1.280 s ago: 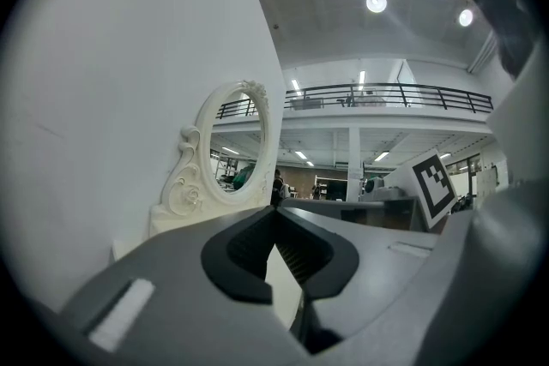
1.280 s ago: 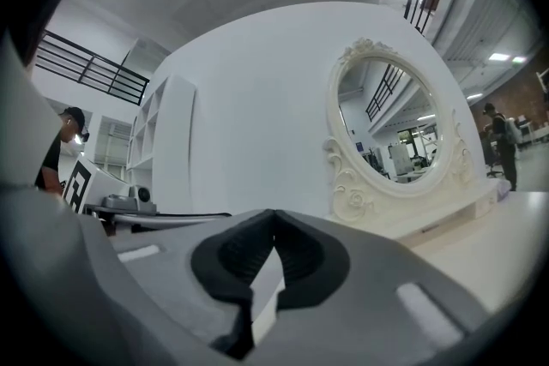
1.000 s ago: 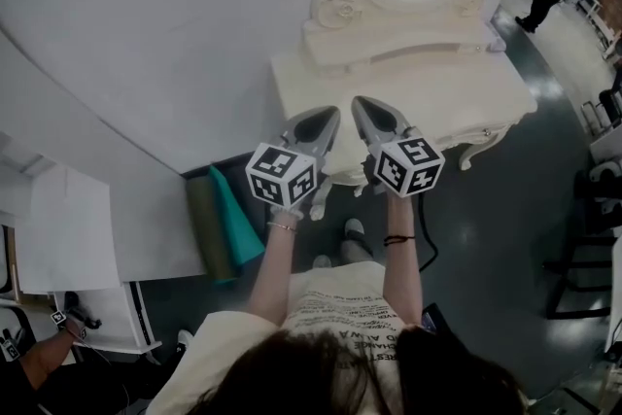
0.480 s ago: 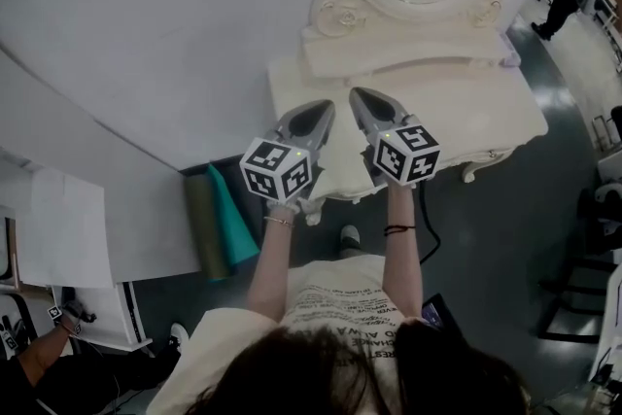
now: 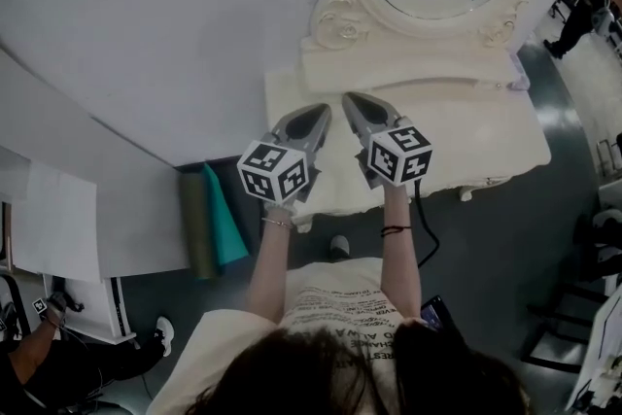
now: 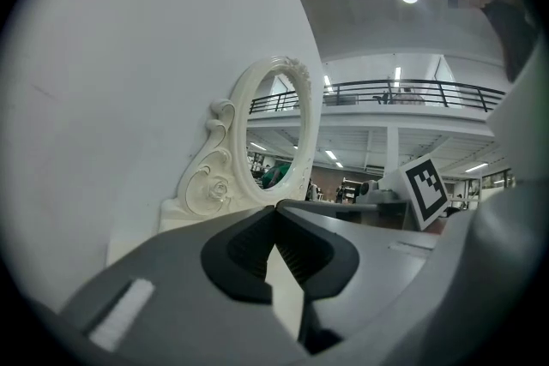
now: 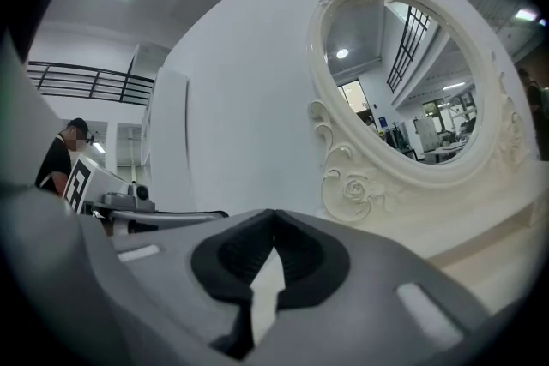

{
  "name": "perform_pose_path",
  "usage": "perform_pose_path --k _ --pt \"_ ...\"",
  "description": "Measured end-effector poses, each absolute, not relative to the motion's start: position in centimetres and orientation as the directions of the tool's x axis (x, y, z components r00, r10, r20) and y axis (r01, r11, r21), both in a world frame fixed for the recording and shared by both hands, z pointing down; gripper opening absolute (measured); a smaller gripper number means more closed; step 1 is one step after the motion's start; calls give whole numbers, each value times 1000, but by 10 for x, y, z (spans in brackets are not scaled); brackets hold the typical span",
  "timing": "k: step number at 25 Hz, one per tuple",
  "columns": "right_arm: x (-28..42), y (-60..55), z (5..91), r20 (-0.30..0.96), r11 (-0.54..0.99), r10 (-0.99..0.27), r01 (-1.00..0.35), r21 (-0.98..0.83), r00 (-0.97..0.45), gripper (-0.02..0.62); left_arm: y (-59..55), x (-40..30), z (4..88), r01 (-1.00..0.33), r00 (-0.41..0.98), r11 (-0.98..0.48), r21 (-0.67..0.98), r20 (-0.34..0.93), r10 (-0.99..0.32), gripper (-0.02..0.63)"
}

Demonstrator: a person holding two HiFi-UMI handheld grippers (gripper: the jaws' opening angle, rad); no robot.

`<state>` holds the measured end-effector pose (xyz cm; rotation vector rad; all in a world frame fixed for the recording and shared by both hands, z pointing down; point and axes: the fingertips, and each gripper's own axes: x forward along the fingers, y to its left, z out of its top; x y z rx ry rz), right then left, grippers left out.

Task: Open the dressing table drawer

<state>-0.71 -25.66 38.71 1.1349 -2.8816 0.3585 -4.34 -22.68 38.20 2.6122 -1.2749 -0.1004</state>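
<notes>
Both closed and empty, the smooth grey left gripper (image 5: 320, 110) and right gripper (image 5: 348, 97) sit mid-frame before the cream scroll-carved dressing table (image 5: 466, 126).

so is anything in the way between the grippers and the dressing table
Nothing visible. The left gripper and right gripper, both shut, hang over the dressing table top; its drawer front is out of sight.

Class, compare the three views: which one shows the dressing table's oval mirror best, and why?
The right gripper view: the mirror appears large, with almost its whole carved frame. The head view cuts off its top; the left gripper view sees it narrow, from the side.
</notes>
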Motion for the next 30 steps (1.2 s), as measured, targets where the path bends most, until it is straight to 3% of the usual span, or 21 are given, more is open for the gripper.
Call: perform_pose_path --k 8,30 --pt "4 -274 418 162 719 -634 -653 -238 -756 3 -242 -32 406 -792 583 -544 279 77 -809 -2" --pt "20 -314 504 354 520 -712 -794 -315 -607 3 -263 -37 480 -771 596 -475 425 218 -773 -2"
